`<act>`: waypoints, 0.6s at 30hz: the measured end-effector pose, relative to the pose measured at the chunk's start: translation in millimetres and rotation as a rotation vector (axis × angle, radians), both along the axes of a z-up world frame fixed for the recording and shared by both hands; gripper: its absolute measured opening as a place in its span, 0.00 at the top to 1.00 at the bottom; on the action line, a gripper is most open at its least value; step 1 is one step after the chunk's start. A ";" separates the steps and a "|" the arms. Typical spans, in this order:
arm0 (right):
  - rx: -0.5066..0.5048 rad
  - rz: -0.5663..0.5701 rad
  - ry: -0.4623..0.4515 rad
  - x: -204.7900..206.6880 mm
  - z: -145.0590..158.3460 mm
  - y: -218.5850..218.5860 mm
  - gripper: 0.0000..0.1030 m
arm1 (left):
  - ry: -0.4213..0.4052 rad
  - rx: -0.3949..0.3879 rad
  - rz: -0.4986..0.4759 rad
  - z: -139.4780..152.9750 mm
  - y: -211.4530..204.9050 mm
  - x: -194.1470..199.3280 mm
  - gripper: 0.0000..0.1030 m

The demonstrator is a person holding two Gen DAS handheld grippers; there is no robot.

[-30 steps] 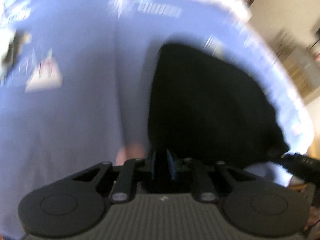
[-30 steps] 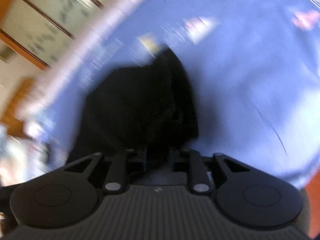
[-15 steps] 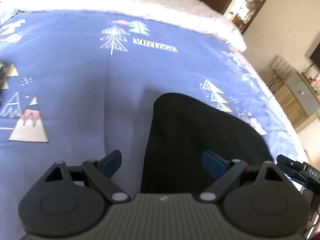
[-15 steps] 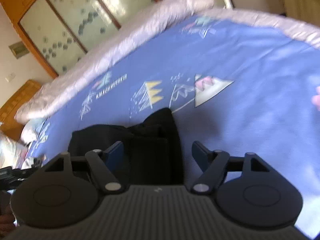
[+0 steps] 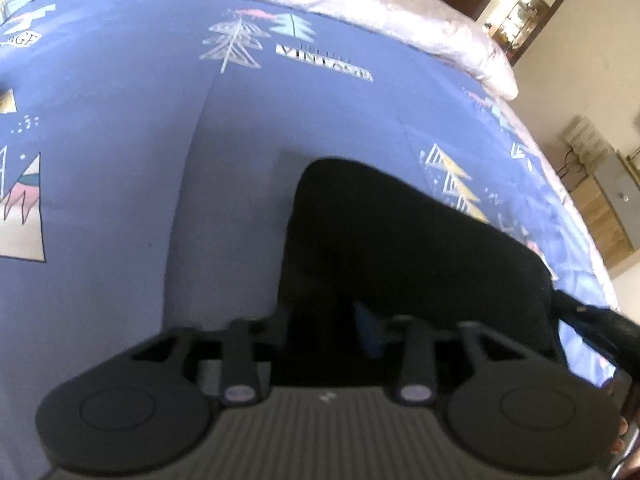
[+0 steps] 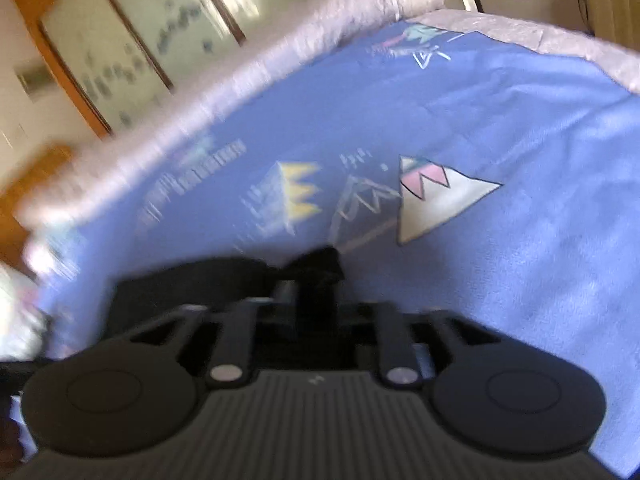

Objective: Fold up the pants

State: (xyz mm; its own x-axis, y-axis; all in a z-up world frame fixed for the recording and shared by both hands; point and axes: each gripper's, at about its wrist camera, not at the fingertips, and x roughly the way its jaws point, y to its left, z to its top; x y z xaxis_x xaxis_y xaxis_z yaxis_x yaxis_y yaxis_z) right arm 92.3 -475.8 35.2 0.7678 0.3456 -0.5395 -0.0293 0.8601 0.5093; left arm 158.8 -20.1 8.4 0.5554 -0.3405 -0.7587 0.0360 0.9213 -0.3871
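The black pants [image 5: 400, 248] lie folded in a flat dark slab on the blue printed bedspread [image 5: 120, 160]. My left gripper [image 5: 324, 328] hovers at their near left edge. Its jaws are closing, with black cloth between the fingers but no visible squeeze. In the right wrist view the pants [image 6: 200, 280] lie low, with a bunched corner poking up in the middle. My right gripper [image 6: 316, 320] is over that corner. Its jaws are opening and nothing is pinched. Its dark tip [image 5: 588, 320] shows at the pants' right end in the left wrist view.
A pale quilted border [image 5: 360, 4] runs along the bed's far edge. Past the bed's right side stand a wooden cabinet [image 5: 616, 200] and a doorway. A wardrobe with frosted glass doors [image 6: 140, 40] stands behind the bed. Blue cover [image 6: 520, 240] spreads right of the pants.
Both grippers let go of the black cloth they were shut on. The left one spread wide, then narrowed again. The right one kept widening and drew back, tilting up.
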 end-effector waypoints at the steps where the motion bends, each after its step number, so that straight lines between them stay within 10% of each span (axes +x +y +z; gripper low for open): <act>1: 0.064 -0.012 -0.020 -6.7 2.2 -8.9 0.14 | -0.006 -0.018 0.003 2.4 4.6 2.7 0.36; 5: 0.089 -0.034 -0.004 -13.8 0.2 -14.2 0.13 | 0.051 -0.119 0.019 -9.0 13.7 23.0 0.19; 8: 0.141 0.043 0.146 -0.8 -22.8 -2.3 0.24 | 0.104 -0.140 0.012 -27.2 6.9 30.6 0.44; 11: 0.150 0.073 0.148 -0.3 -19.0 21.8 0.58 | 0.053 -0.100 0.000 -16.4 1.6 21.5 0.86; 18: 0.117 0.106 -0.041 -18.8 56.1 71.7 0.71 | -0.153 -0.138 0.109 43.5 41.6 -20.1 0.87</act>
State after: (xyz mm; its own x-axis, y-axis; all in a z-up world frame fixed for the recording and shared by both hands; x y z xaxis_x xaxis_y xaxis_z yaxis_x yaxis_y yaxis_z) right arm 73.6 -404.1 91.3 0.7444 0.4846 -0.4595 -0.1394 0.7857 0.6027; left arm 138.7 21.5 51.9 0.6994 -0.3665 -0.6136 0.0065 0.8617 -0.5073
